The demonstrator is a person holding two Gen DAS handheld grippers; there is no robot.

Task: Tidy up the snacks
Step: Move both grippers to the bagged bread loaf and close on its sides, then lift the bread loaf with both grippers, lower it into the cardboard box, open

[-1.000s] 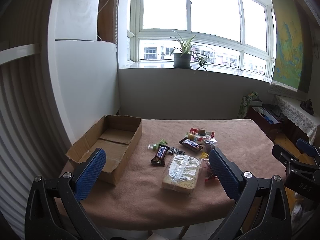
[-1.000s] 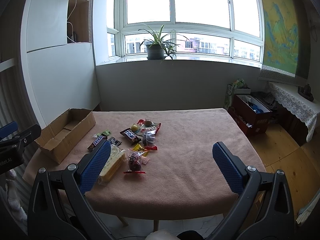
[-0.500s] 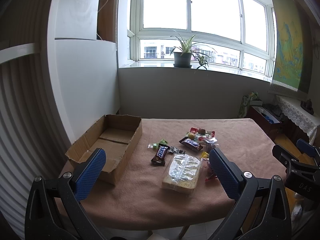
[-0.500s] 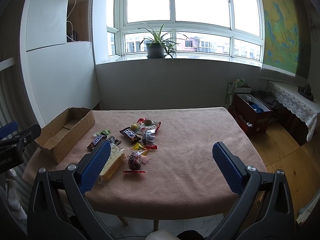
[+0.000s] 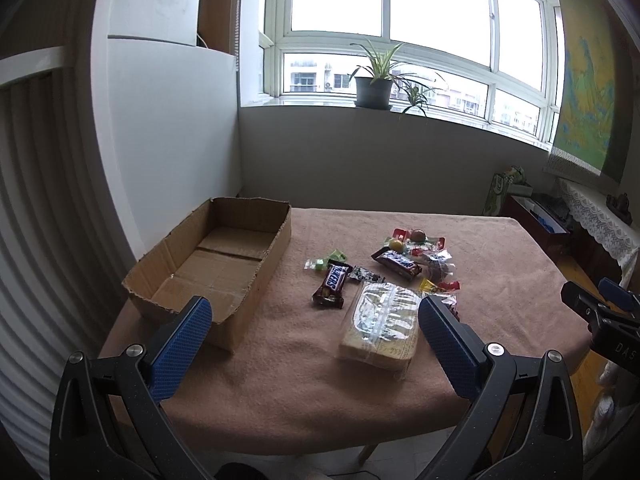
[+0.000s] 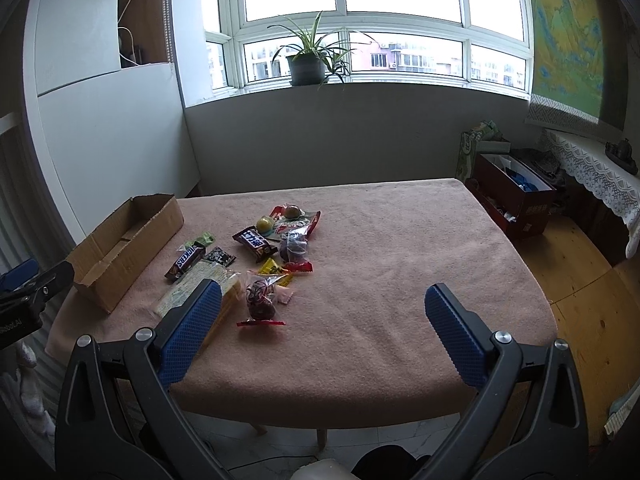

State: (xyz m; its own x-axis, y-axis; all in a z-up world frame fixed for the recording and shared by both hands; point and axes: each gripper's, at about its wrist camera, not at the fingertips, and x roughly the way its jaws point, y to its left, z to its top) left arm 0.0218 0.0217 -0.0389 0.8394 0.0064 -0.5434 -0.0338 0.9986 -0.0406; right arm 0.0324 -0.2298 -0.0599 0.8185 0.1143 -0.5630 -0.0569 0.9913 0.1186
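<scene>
Both tools, left gripper [image 5: 312,340] and right gripper [image 6: 324,320], hang above the near edge of the pink-clothed table [image 6: 400,260], blue-padded jaws spread wide, nothing held. Loose wrapped snacks [image 6: 256,240] cluster mid-table: brown Snickers bar [image 5: 334,282], clear-wrapped biscuit pack [image 5: 382,324]. Open cardboard box [image 5: 216,256] sits just left of them, nothing visible inside.

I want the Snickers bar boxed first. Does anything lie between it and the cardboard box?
Nothing visible does. The Snickers bar lies on the table cloth just right of the cardboard box, with bare cloth between them. The small green candy sits beyond it, off that path. The box looks empty.
</scene>
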